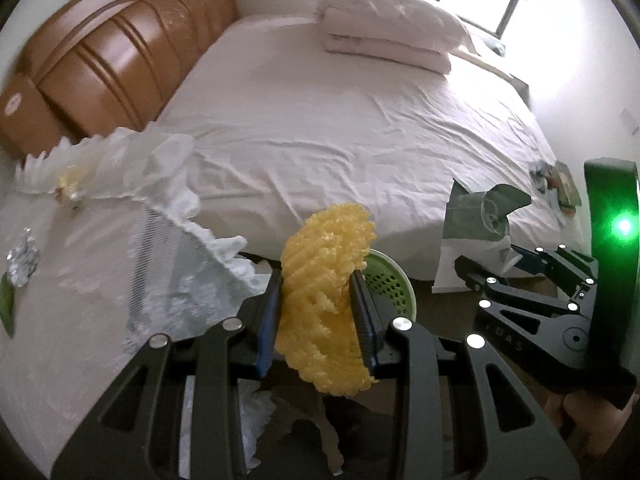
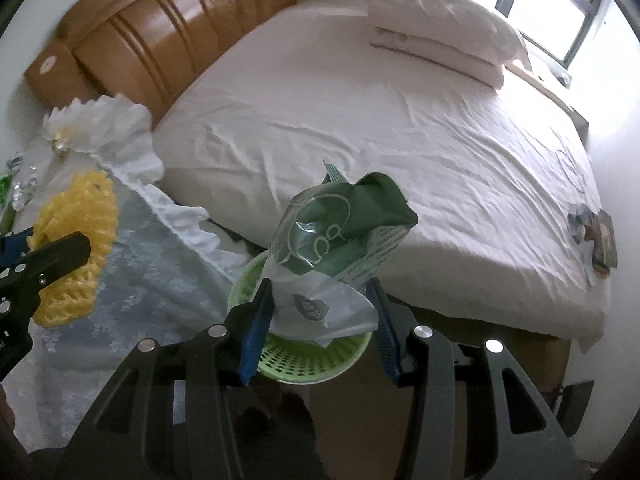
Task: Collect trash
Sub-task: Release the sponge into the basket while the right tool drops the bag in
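Note:
My left gripper [image 1: 316, 280] is shut on a yellow foam fruit net [image 1: 324, 276], held above the gap between nightstand and bed. The net also shows at the left of the right wrist view [image 2: 74, 248]. My right gripper [image 2: 322, 292] is shut on a green and white plastic wrapper [image 2: 336, 240], held directly over a light green perforated trash basket [image 2: 308, 356] on the floor. In the left wrist view the basket [image 1: 390, 280] sits just behind the net, and the right gripper [image 1: 496, 264] with the wrapper [image 1: 476, 224] is to the right.
A nightstand with a white lace cloth [image 1: 100, 264] is at the left, with crumpled foil [image 1: 22, 264] and a white plastic bag [image 1: 120, 164] on it. A white bed [image 1: 340, 128] with folded bedding [image 1: 384, 36] fills the middle. More litter [image 1: 556, 184] lies at the bed's right edge.

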{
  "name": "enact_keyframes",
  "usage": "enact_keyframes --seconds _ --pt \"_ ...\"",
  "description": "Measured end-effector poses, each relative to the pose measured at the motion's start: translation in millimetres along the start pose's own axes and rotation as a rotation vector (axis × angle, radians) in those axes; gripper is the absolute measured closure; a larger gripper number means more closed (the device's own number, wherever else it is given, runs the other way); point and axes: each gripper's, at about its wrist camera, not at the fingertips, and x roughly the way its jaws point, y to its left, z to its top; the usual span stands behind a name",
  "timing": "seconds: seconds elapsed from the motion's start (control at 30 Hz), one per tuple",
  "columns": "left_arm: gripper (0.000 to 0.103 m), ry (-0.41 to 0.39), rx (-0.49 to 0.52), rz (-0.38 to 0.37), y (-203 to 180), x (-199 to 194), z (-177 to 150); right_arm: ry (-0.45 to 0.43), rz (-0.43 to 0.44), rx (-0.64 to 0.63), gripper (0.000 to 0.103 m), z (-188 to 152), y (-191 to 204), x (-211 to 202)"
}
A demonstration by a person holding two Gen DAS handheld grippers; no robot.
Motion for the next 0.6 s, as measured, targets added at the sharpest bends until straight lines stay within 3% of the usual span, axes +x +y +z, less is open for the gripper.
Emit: enact_keyframes --seconds 0.1,0.17,0.23,0.4,0.6 --pt "0.069 0.022 0.012 -0.023 -8.0 8.5 3.3 0.004 0.008 0.010 0.055 -0.4 -12.1 2.2" --pt "0.062 0.027 0.014 -0.029 -12.3 10.7 4.0 0.005 0.015 0.010 0.055 1.2 -18.6 4.3" --pt "0.040 0.027 0.011 -0.023 -16.3 12.8 5.3 0.008 0.025 0.009 0.055 1.7 -21.8 6.1" --pt "0.019 -0.011 -0.034 0.000 -12.1 4.7 5.8 0.027 0.050 -0.010 0.054 5.6 -26.0 18.1" --pt "0.012 -0.047 -0.106 0.032 2.8 -8.1 4.3 0.067 0.095 -0.064 0.054 9.9 -18.4 35.4"
